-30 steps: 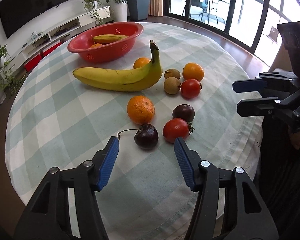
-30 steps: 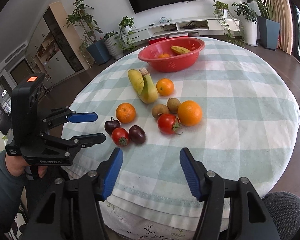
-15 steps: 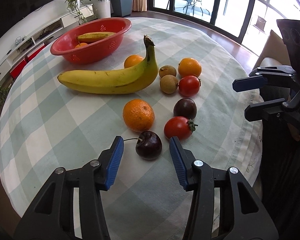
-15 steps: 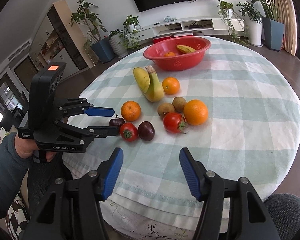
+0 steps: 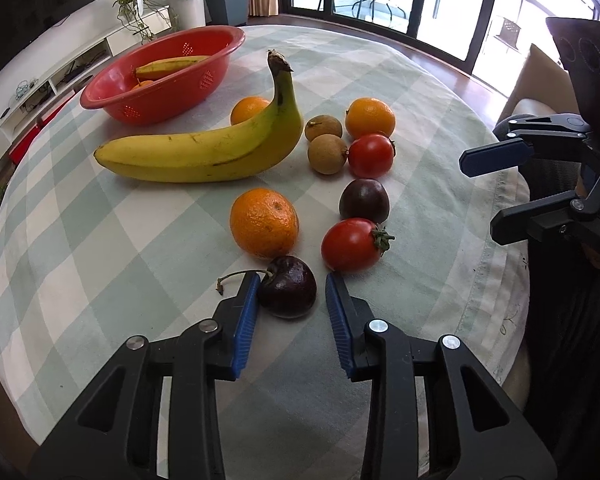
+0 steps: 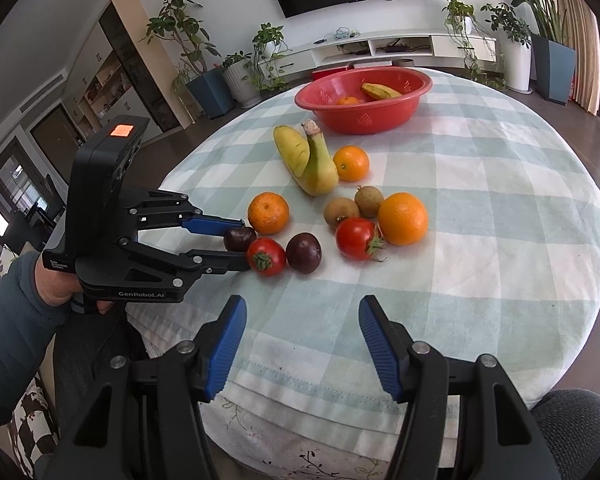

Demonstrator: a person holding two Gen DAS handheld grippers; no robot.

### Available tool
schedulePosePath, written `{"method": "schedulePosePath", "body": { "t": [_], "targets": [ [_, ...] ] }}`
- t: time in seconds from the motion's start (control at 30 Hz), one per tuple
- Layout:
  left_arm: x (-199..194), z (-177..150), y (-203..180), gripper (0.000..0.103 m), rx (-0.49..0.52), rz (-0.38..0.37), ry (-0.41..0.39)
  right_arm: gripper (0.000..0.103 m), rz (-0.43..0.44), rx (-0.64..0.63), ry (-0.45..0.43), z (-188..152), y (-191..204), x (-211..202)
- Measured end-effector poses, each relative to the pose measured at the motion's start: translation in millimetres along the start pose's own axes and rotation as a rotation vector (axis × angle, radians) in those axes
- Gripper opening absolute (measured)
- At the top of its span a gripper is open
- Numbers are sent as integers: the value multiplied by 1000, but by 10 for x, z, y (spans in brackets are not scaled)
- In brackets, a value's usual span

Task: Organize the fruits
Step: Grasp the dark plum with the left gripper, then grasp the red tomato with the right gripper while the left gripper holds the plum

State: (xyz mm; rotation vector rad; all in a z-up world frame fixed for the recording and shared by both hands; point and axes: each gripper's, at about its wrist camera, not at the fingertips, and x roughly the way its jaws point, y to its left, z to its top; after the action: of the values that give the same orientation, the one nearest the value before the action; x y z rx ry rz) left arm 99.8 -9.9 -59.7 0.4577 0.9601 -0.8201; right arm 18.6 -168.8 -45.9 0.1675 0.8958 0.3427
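Note:
A dark cherry [image 5: 287, 291] with a stem lies on the checked tablecloth, between the fingers of my left gripper [image 5: 290, 294]. The jaws are around it, the left pad touching, a small gap on the right. It also shows in the right wrist view [image 6: 239, 239], with the left gripper [image 6: 242, 244] around it. My right gripper [image 6: 300, 334] is open and empty above the table's near edge. A red basket [image 5: 160, 76] at the far side holds a banana and an orange. A banana [image 5: 204, 152], oranges, tomatoes, a plum and two brown fruits lie loose.
An orange [image 5: 265, 222] and a tomato [image 5: 352, 245] lie just beyond the cherry, a dark plum [image 5: 364, 200] behind them. The right gripper shows at the right table edge [image 5: 540, 192]. Plants, a TV shelf and windows surround the table.
My left gripper has moved forward and down over the cherry and its jaws have narrowed around it. The right gripper has hardly moved.

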Motion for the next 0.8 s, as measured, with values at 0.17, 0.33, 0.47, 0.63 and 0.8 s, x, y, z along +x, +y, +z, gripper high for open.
{"method": "schedulePosePath", "body": {
  "t": [0.17, 0.33, 0.47, 0.63, 0.8],
  "targets": [
    [36, 11, 10, 32, -8, -10, -8, 63, 7, -5, 23, -16, 33, 56],
    [22, -14, 69, 26, -53, -17, -17, 63, 15, -7, 43, 11, 74, 141],
    [-8, -44, 79, 26, -68, -25, -16, 63, 24, -21, 61, 49, 134, 242],
    [-42, -79, 29, 26, -61, -13, -10, 63, 24, -59, 62, 155, 268, 346],
    [-114, -122, 53, 26, -80, -13, -25, 63, 2, -100, 76, 248, 377, 482]
  ]
}}
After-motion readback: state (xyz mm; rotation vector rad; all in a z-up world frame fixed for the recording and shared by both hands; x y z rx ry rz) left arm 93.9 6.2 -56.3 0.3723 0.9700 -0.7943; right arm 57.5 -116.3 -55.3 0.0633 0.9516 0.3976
